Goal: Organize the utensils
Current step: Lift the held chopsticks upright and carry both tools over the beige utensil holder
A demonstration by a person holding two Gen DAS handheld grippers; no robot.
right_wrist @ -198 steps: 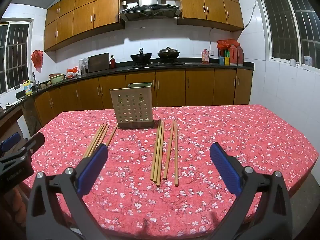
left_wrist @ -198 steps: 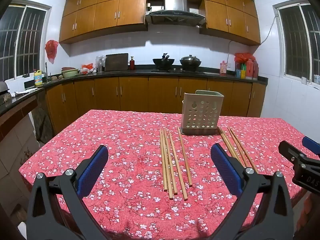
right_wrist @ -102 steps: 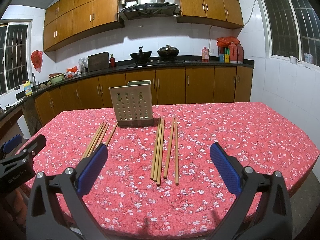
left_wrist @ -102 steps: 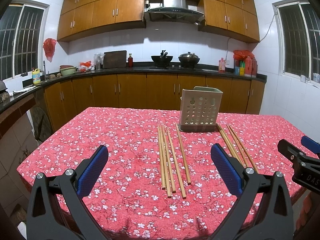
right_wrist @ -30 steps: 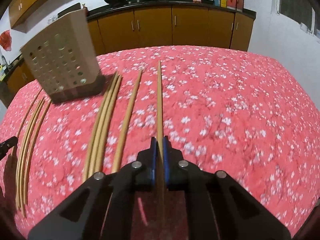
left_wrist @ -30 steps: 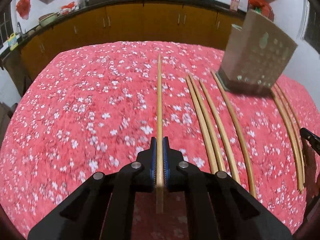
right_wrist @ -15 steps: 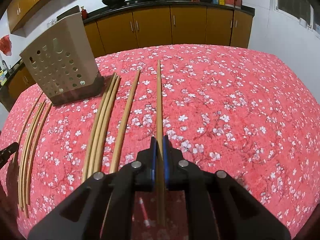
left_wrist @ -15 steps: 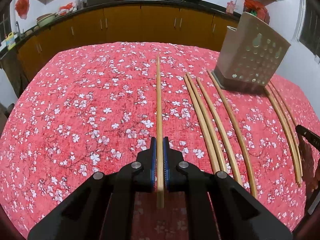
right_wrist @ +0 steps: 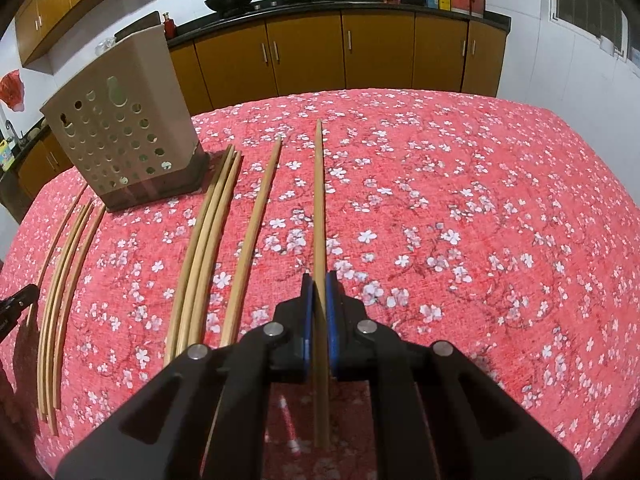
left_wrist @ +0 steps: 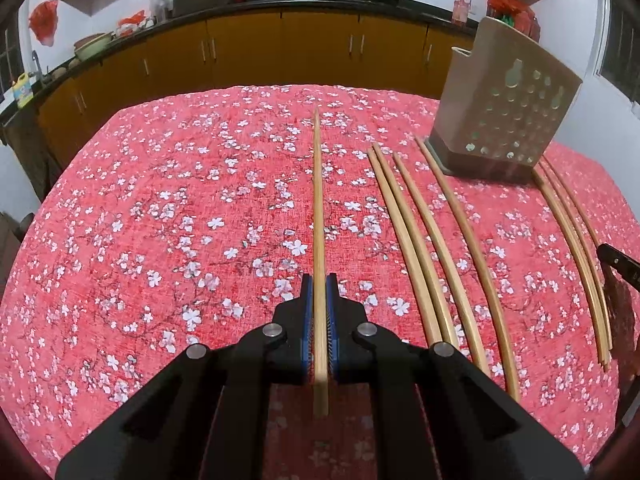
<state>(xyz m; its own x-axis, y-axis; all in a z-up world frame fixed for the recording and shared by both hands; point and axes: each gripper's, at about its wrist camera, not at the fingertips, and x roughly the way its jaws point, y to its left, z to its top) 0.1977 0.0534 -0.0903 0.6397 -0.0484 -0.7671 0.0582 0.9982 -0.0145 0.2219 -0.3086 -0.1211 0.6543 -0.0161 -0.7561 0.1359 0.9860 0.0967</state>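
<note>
My left gripper (left_wrist: 319, 280) is shut on one wooden chopstick (left_wrist: 317, 200), which points forward over the red flowered tablecloth (left_wrist: 160, 220). My right gripper (right_wrist: 319, 278) is shut on another chopstick (right_wrist: 318, 200), held the same way. Several loose chopsticks (left_wrist: 424, 236) lie to the right in the left wrist view, and to the left in the right wrist view (right_wrist: 208, 240). The beige perforated utensil holder (left_wrist: 508, 120) stands upright at the far right there, and at the far left in the right wrist view (right_wrist: 120, 132).
More chopsticks lie beyond the holder (left_wrist: 576, 248), also showing in the right wrist view (right_wrist: 60, 264). Each view shows the other gripper's tip at its edge (left_wrist: 620, 264). Kitchen cabinets (right_wrist: 360, 52) and a counter with woks stand behind the table.
Both grippers, open and high above the table seconds ago, have come down and shut on one chopstick each. Over the last second both have risen slightly with the chopsticks.
</note>
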